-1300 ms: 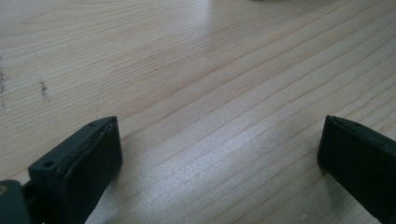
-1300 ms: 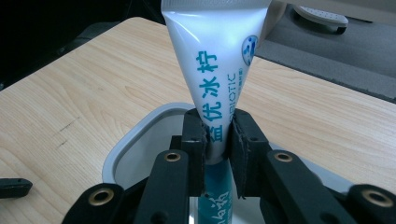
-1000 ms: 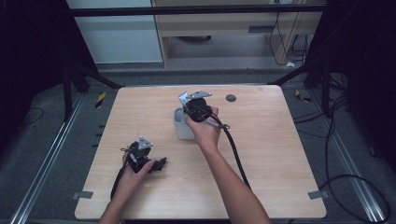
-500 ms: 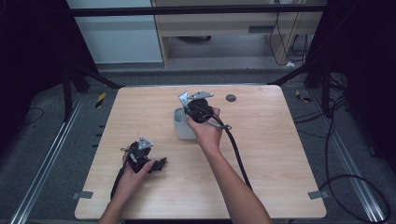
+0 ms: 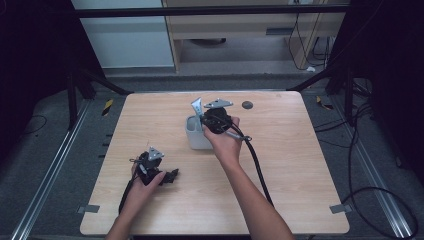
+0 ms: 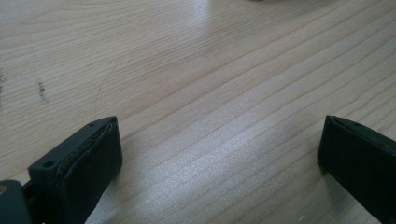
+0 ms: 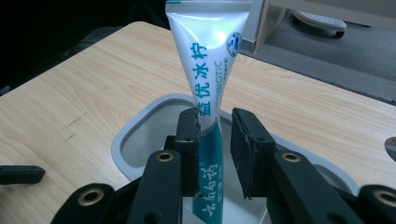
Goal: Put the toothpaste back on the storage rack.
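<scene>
Your right gripper [image 7: 215,135] has been easing open around the white-and-teal plastic tube [image 7: 208,70], which stands upright between its jaws in the grey square holder [image 7: 140,126]; your left gripper [image 6: 219,154] rests open.

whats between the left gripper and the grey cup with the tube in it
Only bare wooden table, as the high view shows: the left gripper rests near the front left, apart from the grey cup where the tube stands.

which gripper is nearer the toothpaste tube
Right. The right gripper has the toothpaste tube between its jaws over the grey cup; the left gripper rests apart near the table's front left.
</scene>
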Available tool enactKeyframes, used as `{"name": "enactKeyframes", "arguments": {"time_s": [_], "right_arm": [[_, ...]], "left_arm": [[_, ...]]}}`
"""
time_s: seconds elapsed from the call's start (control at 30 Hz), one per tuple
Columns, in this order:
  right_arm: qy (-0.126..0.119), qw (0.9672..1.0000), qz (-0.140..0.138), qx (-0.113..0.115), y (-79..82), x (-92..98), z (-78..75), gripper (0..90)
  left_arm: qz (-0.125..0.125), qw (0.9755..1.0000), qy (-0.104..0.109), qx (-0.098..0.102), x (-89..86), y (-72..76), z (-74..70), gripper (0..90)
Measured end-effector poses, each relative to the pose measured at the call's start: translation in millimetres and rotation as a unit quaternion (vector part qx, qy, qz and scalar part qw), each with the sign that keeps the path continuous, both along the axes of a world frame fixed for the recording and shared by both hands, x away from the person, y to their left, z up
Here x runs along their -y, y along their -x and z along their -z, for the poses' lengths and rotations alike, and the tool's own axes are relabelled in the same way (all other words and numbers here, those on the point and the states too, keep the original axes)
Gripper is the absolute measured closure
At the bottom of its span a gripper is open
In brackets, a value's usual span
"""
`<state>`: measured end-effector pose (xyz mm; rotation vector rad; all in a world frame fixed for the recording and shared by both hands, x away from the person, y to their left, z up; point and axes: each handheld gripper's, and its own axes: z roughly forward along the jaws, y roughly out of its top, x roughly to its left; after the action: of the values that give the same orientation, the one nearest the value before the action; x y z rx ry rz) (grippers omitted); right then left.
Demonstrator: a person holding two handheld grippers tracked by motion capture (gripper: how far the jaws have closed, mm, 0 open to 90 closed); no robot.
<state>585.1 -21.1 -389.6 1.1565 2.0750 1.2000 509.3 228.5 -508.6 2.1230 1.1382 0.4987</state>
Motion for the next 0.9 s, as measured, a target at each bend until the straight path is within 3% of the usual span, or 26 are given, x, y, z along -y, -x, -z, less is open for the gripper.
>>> {"name": "enactKeyframes", "arguments": {"time_s": [0.43, 0.9], "right_arm": [[-0.005, 0.9999, 0.009, 0.001, 9.4, 14.1, -7.2, 64.1], [0.005, 1.0000, 0.005, -0.007, 13.9, 20.2, -12.0, 41.0]], "left_arm": [[0.001, 1.0000, 0.000, 0.000, 0.7, 0.2, 0.0, 0.0], [0.001, 1.0000, 0.000, 0.000, 0.8, 0.2, 0.0, 0.0]]}}
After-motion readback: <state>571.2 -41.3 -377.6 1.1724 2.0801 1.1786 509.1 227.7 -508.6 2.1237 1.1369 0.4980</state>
